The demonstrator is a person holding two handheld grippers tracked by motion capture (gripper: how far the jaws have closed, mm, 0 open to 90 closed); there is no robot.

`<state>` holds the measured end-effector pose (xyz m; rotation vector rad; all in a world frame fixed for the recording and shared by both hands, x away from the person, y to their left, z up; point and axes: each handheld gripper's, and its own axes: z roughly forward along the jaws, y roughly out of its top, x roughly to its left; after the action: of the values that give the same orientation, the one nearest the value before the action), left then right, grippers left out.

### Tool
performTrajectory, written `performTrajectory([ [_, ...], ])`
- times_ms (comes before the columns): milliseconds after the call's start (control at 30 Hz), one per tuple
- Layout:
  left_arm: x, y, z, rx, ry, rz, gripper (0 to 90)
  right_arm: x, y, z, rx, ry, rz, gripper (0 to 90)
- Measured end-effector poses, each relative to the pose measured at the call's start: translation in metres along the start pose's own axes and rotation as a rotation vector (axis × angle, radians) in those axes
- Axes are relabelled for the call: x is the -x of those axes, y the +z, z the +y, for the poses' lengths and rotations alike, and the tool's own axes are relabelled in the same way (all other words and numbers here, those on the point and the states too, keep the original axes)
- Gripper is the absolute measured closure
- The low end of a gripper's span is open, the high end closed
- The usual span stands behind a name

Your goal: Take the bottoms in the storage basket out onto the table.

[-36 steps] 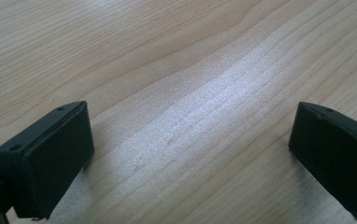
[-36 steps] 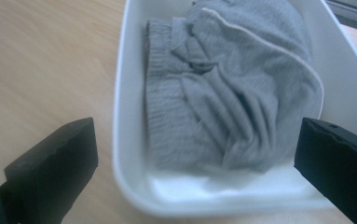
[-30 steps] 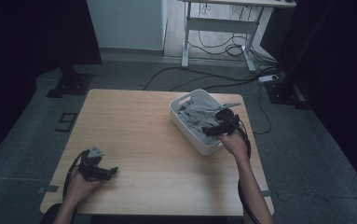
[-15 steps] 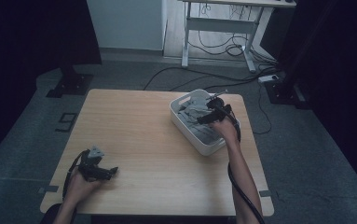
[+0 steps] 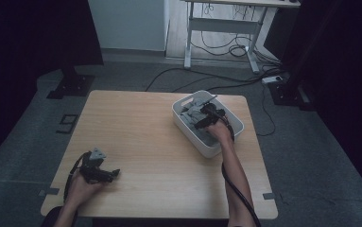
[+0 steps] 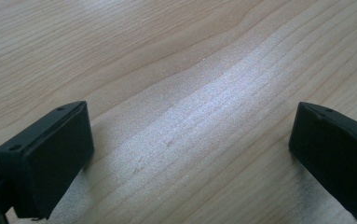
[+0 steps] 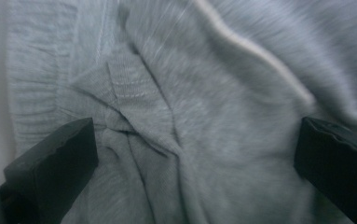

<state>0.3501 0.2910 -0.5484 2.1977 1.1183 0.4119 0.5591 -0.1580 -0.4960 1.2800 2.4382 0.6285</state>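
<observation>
A white bin (image 5: pixel 215 146) stands at the table's right side with grey knitted cloth (image 5: pixel 193 112) bunched inside. My right gripper (image 5: pixel 201 121) reaches down into the bin, open, its jaws spread wide just over the grey cloth (image 7: pixel 199 116) with folds and a pale seam between them. My left gripper (image 5: pixel 114 173) rests near the table's front left corner, open, with bare wood (image 6: pixel 190 116) between its jaws.
The wooden table (image 5: pixel 136 132) spreads between the two hands. Beyond it are cables on the floor (image 5: pixel 226 80), a desk frame (image 5: pixel 226 28) and a dark stand base (image 5: pixel 72 85) at the left.
My right gripper has moved from the bin's right rim in over the cloth and lowered toward it. The left gripper has stayed put.
</observation>
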Motion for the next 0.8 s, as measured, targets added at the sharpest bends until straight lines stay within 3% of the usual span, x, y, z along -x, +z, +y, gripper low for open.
performTrajectory([
  [167, 0.0, 0.0, 0.0, 0.0, 0.0, 0.0, 0.0, -0.005, 0.016, -0.001, -0.046, 0.001, -0.014, 0.0],
  [400, 0.0, 0.0, 0.0, 0.0, 0.0, 0.0, 0.0, -0.006, 0.027, 0.0, -0.093, 0.032, 0.006, 1.6],
  [467, 0.0, 0.001, 0.001, 0.001, 0.0, -0.001, 0.0, -0.007, 0.026, 0.001, -0.101, 0.037, 0.009, 11.0],
  [633, 0.001, 0.001, 0.001, 0.001, 0.0, 0.001, 0.0, -0.007, 0.015, 0.006, -0.147, 0.064, 0.018, 53.8],
  [667, 0.001, 0.001, 0.001, 0.001, 0.0, 0.001, 0.0, -0.007, 0.015, 0.006, -0.147, 0.064, 0.018, 53.8],
  [700, 0.001, 0.001, 0.001, 0.001, 0.0, 0.0, 0.0, -0.009, 0.013, 0.008, -0.164, 0.059, 0.013, 63.0],
  [800, 0.001, 0.001, 0.001, 0.001, 0.0, 0.0, 0.0, -0.012, 0.009, 0.009, -0.161, 0.044, -0.003, 70.3],
])
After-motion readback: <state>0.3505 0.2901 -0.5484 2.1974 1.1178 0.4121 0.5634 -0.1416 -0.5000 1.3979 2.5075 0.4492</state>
